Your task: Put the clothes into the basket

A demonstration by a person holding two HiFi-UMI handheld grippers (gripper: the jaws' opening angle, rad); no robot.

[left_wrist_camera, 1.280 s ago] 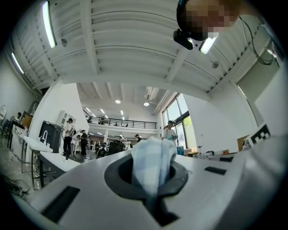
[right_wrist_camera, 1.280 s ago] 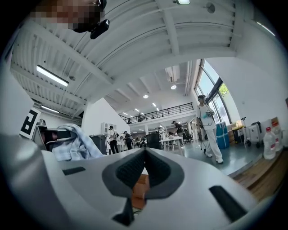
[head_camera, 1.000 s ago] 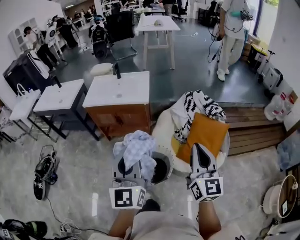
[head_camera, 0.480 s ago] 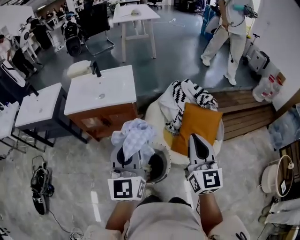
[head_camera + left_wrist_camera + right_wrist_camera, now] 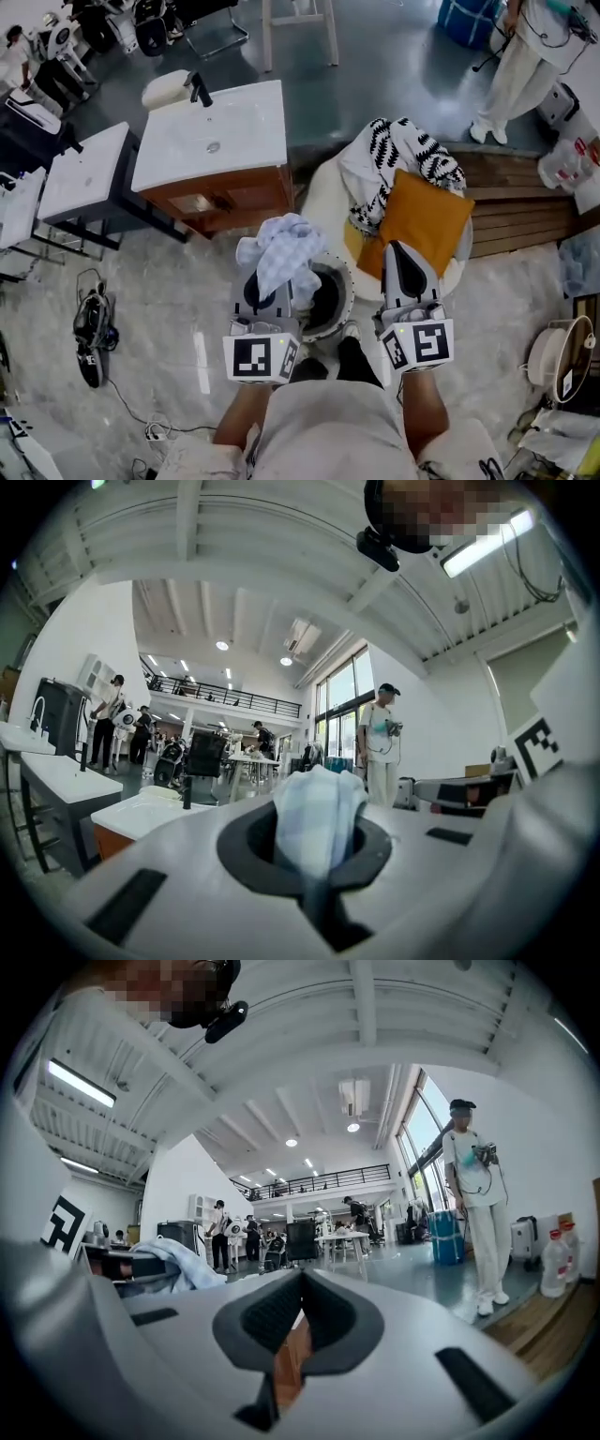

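**A:** Pale blue checked cloth (image 5: 281,251), bunched up and puffy, is hanging right above the left rim of the basket (image 5: 349,292). It's not inside.

**B:** The basket is round with a white rim, on the floor just ahead of the person's feet. The inside is dark, so I can't tell what's in it.

**A:** Around it, a white-topped wooden cabinet (image 5: 216,141) stands past the basket's far left. A white round chair (image 5: 323,202) sits just beside its far right.

**B:** The chair is loaded, with an orange cushion (image 5: 422,220) at its near edge and a black-and-white garment (image 5: 403,155) heaped at its back.

**A:** The left gripper (image 5: 265,292) is pinching the cloth, jaws clamped tight and fabric bulging up out of them.

**B:** The right gripper (image 5: 401,253) has its jaws pressed together with nothing in them. It's over the chair's near edge, tip against the cushion, well clear of the basket mouth.
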